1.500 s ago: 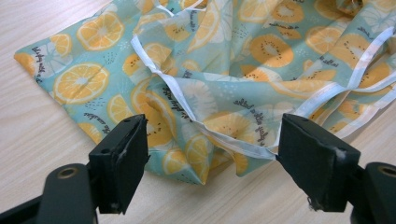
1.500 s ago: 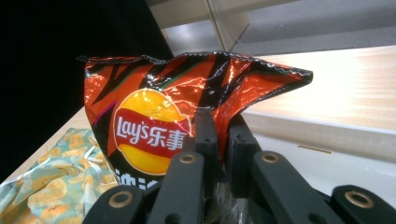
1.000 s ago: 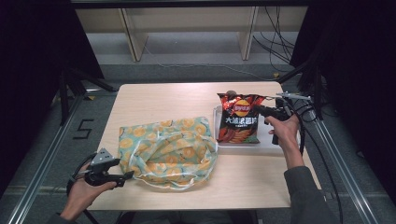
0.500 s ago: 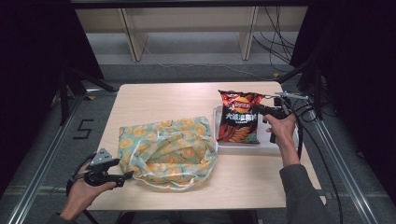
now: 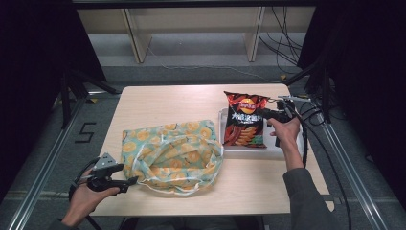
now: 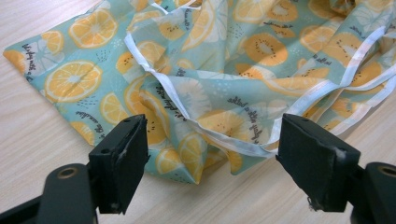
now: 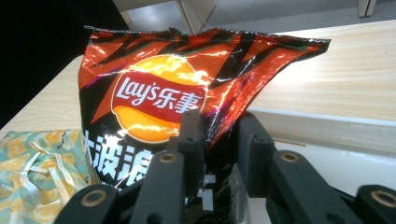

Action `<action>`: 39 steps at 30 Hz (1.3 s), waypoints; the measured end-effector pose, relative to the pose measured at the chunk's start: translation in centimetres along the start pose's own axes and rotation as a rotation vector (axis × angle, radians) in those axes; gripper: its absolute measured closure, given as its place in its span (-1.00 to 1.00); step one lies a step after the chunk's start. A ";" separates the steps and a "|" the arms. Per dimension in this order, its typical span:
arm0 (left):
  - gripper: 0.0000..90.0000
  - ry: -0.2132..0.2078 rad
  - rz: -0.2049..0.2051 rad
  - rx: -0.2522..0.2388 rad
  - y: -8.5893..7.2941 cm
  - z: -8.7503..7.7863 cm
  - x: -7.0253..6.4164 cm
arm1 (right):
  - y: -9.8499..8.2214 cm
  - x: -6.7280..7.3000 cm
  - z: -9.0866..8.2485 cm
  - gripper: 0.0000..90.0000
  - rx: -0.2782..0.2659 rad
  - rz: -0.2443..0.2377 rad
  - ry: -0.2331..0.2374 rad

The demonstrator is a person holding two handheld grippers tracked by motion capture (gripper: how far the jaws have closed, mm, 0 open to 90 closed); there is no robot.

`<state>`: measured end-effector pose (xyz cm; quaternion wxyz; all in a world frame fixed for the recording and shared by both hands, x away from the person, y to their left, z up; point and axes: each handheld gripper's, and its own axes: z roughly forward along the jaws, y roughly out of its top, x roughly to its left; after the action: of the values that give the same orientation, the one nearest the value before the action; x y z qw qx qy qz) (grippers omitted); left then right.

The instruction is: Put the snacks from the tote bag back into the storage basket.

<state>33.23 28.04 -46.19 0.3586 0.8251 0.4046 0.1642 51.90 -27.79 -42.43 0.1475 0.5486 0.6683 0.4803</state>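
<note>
— Crisp bag (image 5: 245, 120), where is it? 
— At about two o'clock on the table (image 5: 163, 103), lying partly in a white tray (image 5: 282, 152), its red-and-black front up.

— And the right gripper (image 5: 265, 114)? 
— At the bag's three o'clock edge. In the right gripper view the foil edge (image 7: 219, 119) runs between the two black jaws, which have just been opening; whether the pads press on the foil I cannot tell.

— The left gripper (image 5: 128, 183)? 
— At seven o'clock, near the table's front edge. Its jaws stand wide apart and hold nothing. They point at the near corner of the orange-print cloth bag (image 6: 210, 79), which lies crumpled at the table's middle, its white-edged handles (image 6: 299, 100) loose on top.
</note>
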 end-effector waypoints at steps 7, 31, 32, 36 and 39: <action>-0.47 0.001 0.006 0.016 0.1 -0.2 0.2 | -0.1 0.4 0.2 0.52 0.017 0.038 -0.016; -0.47 0.009 -0.018 0.000 0.0 -0.2 0.0 | 0.1 1.6 -1.5 0.15 -0.063 -0.052 -0.027; -0.47 0.009 -0.010 0.007 0.0 -0.2 0.1 | 0.1 2.1 -1.7 0.12 -0.069 -0.060 -0.008; -0.47 0.005 0.001 0.006 0.1 -0.2 0.1 | -0.4 3.5 -2.2 0.10 -0.060 -0.025 0.027; -0.47 0.002 -0.018 -0.007 0.0 -0.2 0.0 | -0.5 3.8 -2.2 0.06 -0.051 -0.038 0.031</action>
<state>33.17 28.15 -46.05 0.3624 0.8201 0.4117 0.1630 48.64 -25.54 -40.48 0.1603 0.5243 0.6684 0.5027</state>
